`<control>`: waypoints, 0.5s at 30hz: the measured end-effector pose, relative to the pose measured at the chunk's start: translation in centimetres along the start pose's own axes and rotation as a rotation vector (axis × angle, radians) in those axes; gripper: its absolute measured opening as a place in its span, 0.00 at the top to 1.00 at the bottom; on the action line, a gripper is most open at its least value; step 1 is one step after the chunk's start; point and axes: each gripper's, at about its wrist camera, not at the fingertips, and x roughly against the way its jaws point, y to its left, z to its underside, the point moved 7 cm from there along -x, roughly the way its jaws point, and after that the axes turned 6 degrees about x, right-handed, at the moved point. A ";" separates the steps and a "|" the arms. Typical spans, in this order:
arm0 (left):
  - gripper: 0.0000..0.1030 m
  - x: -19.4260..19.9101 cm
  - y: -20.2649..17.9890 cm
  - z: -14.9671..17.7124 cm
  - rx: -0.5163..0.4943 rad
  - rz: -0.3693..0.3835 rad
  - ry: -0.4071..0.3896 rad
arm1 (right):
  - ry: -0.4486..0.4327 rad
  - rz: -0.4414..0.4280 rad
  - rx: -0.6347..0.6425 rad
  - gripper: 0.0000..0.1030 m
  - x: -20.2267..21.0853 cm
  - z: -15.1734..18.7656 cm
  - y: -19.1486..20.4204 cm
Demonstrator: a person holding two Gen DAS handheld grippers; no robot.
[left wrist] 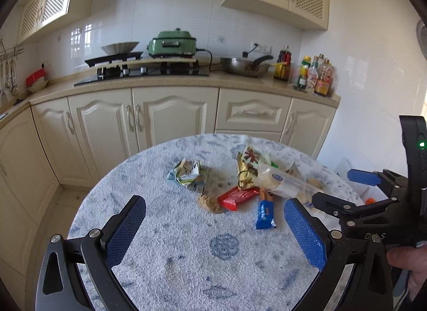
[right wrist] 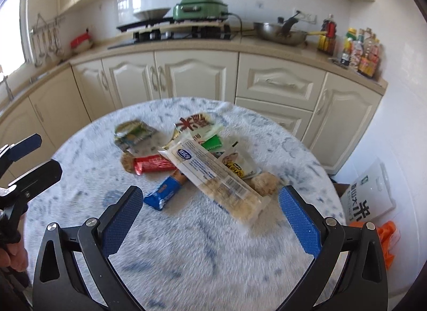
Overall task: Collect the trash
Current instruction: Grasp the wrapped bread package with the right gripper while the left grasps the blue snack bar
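Several pieces of trash lie on a round table with a blue-and-white cover [left wrist: 186,244] [right wrist: 200,257]. A red wrapper [left wrist: 236,197] [right wrist: 153,164], a blue wrapper [left wrist: 265,212] [right wrist: 165,192], a crumpled green-white wrapper [left wrist: 186,174] [right wrist: 133,132], a long clear cracker pack [left wrist: 283,181] [right wrist: 213,177] and a gold-red bag [left wrist: 246,166] [right wrist: 194,122] lie in a loose pile. My left gripper [left wrist: 214,226] is open and empty, short of the pile. My right gripper [right wrist: 210,214] is open and empty, its jaws astride the near end of the cracker pack; it also shows in the left wrist view [left wrist: 339,190].
Cream kitchen cabinets [left wrist: 170,116] stand behind the table, with a stove, a green cooker [left wrist: 173,43], a wok [left wrist: 245,66] and bottles [left wrist: 317,76] on the counter. A white rice bag [right wrist: 368,193] and an orange item [right wrist: 387,241] lie on the floor at the right.
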 end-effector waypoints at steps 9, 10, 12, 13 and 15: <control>0.01 -6.5 0.2 0.2 -0.013 -0.013 0.096 | 0.103 -0.035 0.076 0.19 -7.4 0.3 -0.6; 0.01 -7.0 0.1 0.0 -0.019 -0.015 0.103 | 0.122 -0.059 0.088 0.26 -8.1 0.4 -0.4; 0.01 -7.9 -0.2 0.0 -0.031 -0.017 0.118 | 0.145 -0.066 0.100 0.45 -8.9 0.9 -0.4; 0.01 -8.3 -0.4 -0.1 -0.037 -0.014 0.125 | 0.139 -0.069 0.103 0.48 -8.9 0.9 -0.4; 0.01 -9.2 -0.9 0.0 -0.049 -0.010 0.133 | 0.135 -0.100 0.090 0.56 -8.5 1.1 -0.4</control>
